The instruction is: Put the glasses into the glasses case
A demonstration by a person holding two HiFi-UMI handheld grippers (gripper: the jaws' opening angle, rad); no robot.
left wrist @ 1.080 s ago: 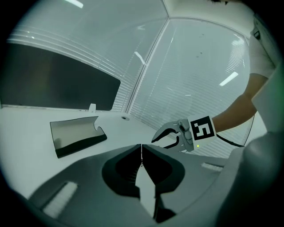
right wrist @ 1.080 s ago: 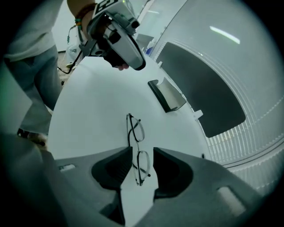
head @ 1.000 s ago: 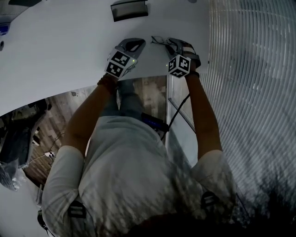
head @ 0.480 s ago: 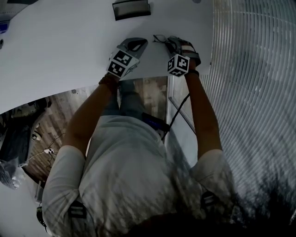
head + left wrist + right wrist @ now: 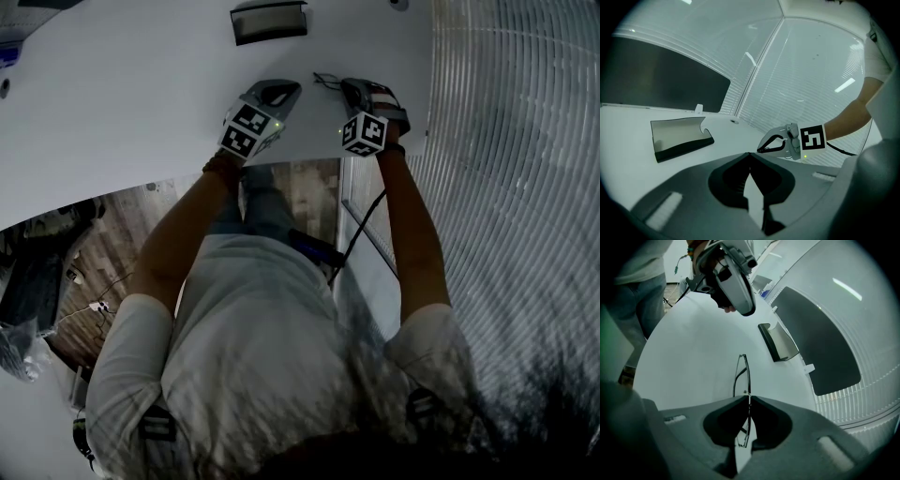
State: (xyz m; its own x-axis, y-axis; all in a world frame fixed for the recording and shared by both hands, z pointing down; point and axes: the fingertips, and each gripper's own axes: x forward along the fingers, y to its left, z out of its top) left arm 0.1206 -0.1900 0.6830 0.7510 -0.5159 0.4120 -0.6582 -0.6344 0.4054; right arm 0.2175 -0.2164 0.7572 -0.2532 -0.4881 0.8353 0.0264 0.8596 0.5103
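Thin dark-framed glasses [image 5: 740, 373] stand on edge on the white table [image 5: 141, 84]; in the head view, the glasses [image 5: 325, 82] poke out left of the right gripper [image 5: 349, 86]. The right gripper [image 5: 749, 397] is closing its jaws, and its tips pinch the frame near the bridge. One lens hangs inside the jaw hollow. The open grey glasses case [image 5: 269, 21] lies farther back on the table, also seen as the case [image 5: 682, 140] and the case [image 5: 778, 343]. The left gripper [image 5: 750, 154] rests near the table's front edge with its tips together and nothing held.
The table's near edge runs just behind both grippers, with wooden floor [image 5: 300, 187] below it. White slatted blinds [image 5: 506, 141] bound the right side. A dark panel [image 5: 820, 343] sits behind the case. The left gripper [image 5: 747, 310] hovers to the glasses' far left.
The right gripper's jaws have closed from wide apart onto the glasses. Both hands stay nearly where they were.
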